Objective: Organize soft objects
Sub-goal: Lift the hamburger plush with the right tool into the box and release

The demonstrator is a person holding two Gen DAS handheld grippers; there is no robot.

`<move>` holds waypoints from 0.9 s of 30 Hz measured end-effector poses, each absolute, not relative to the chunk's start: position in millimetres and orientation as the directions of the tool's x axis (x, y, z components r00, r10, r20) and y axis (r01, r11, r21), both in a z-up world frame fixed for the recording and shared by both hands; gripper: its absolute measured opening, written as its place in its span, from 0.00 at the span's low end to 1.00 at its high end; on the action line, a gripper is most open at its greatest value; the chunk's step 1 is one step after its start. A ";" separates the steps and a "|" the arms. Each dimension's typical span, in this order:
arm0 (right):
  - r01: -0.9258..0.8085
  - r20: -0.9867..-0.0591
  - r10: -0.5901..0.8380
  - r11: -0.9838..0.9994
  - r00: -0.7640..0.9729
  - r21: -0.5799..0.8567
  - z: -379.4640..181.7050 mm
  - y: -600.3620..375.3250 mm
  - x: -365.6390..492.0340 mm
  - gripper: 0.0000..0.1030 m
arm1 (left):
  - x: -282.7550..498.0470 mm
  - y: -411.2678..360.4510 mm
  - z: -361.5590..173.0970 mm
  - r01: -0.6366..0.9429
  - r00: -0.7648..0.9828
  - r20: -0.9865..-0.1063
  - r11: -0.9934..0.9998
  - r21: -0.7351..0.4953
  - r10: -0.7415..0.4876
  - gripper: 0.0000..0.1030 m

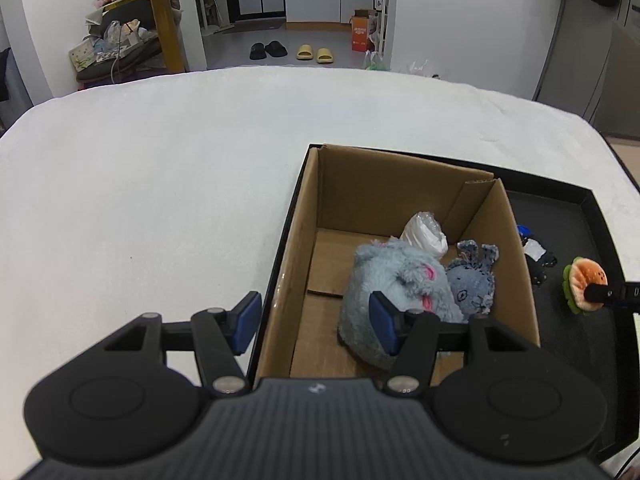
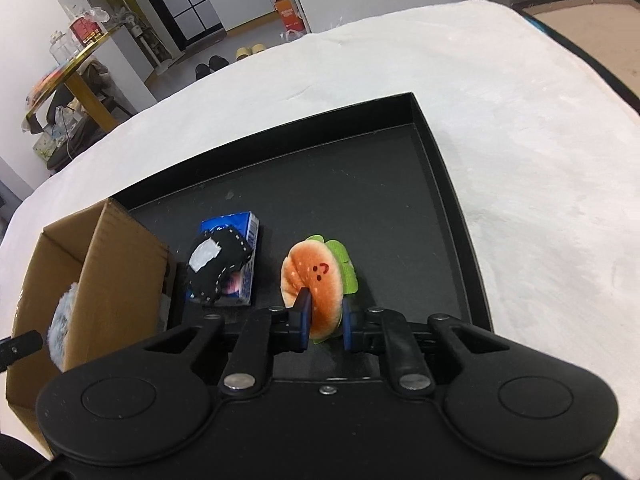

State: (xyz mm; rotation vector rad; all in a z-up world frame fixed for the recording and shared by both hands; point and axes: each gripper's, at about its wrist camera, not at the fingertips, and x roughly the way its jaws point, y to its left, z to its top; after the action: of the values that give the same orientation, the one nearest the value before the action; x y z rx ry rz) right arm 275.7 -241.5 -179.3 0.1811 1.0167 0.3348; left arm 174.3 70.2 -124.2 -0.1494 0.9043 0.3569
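Observation:
My right gripper (image 2: 326,320) is shut on a plush burger (image 2: 314,280) and holds it upright over the black tray (image 2: 440,148); the burger also shows in the left wrist view (image 1: 584,288). A black stitched soft toy (image 2: 218,268) lies on a blue carton (image 2: 244,232) in the tray. The cardboard box (image 1: 312,216) holds a light blue plush (image 1: 396,284), a small grey plush (image 1: 474,280) and a white bagged item (image 1: 426,234). My left gripper (image 1: 316,326) is open and empty over the box's left wall.
Box and tray sit on a white soft surface (image 1: 160,184). Beyond its far edge are slippers (image 1: 314,54) on the floor, a yellow table (image 1: 168,20) with clutter and an orange box (image 1: 362,32).

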 end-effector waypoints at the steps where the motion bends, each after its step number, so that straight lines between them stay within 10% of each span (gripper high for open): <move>1: -0.192 -0.800 0.353 0.935 0.485 0.297 -176.7 -242.1 273.4 0.15 | 172.6 70.2 -123.3 -0.365 0.568 -0.788 0.931 0.017 0.237 0.56; 27: -0.207 -0.748 0.265 0.963 0.609 0.173 -113.2 -221.3 232.4 0.15 | 154.9 80.0 -105.9 -0.325 0.625 -0.766 0.943 -0.076 0.153 0.56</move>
State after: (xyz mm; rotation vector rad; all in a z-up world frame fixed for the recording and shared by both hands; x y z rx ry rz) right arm 232.4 -221.3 -113.2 0.0712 0.8748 0.2729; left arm 154.9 80.0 -105.9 -0.2155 0.8543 0.2767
